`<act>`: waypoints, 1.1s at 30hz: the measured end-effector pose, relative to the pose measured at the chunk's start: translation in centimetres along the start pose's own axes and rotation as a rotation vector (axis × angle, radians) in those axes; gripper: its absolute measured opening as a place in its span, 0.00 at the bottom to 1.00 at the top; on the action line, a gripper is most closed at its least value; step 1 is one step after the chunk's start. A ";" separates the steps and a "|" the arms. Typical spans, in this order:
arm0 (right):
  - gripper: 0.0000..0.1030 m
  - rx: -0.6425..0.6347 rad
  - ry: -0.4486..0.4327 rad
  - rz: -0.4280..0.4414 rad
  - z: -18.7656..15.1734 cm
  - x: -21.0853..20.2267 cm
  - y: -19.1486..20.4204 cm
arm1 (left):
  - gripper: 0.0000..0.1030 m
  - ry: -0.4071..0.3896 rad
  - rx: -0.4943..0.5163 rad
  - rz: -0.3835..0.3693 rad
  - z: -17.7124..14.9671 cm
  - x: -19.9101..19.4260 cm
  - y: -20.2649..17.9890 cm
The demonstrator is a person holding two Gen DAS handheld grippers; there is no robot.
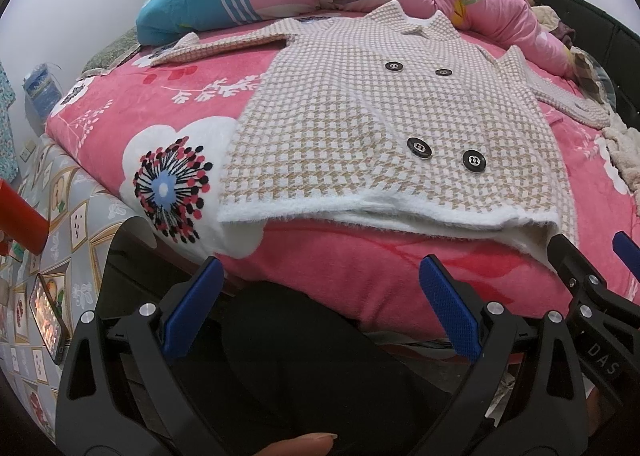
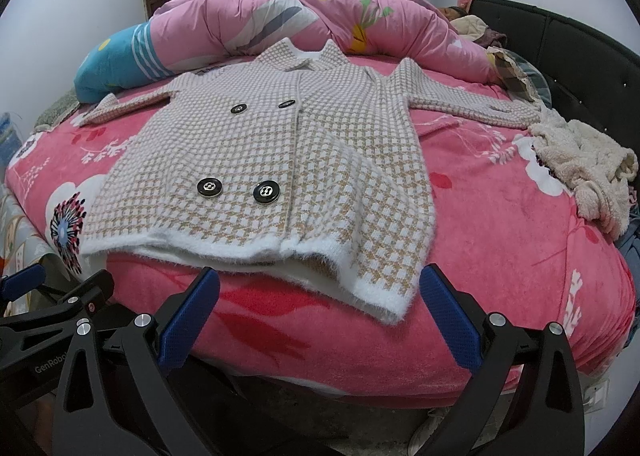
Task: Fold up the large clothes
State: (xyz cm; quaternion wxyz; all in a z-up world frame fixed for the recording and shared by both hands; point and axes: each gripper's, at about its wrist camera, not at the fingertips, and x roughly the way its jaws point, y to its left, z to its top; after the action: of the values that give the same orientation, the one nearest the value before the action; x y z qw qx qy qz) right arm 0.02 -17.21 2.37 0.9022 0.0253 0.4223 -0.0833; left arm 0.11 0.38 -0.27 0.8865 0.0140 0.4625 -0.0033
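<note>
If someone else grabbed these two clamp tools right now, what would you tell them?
Left gripper: jaws open, empty, held off the bed's near edge. Right gripper: the same.
The beige-and-white checked knit coat with black buttons lies front-up, flat on the pink floral blanket, sleeves spread out, hem nearest you.
Done: the coat is laid out. Left: all folds, probably the sleeves first.

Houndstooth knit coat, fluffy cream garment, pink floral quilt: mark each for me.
Beige-and-white houndstooth knit coat (image 2: 224, 152): right wrist view, front panel.
Fluffy cream garment (image 2: 584, 160): right wrist view, crumpled middle.
Pink floral quilt (image 2: 280, 24): right wrist view, bunched top.
</note>
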 end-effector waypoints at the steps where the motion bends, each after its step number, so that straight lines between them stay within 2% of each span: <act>1: 0.95 -0.001 0.000 0.000 0.0 0.0 0.0 | 0.92 0.000 0.001 0.001 0.0 0.0 -0.1; 33: 0.95 -0.002 0.002 -0.002 0.1 0.1 0.1 | 0.92 -0.002 0.006 0.023 0.1 0.0 0.5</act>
State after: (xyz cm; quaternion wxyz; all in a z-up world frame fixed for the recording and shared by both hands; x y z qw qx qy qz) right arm 0.20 -17.14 2.38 0.9017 0.0242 0.4236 -0.0839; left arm 0.21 0.91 -0.26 0.8869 0.0222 0.4614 0.0056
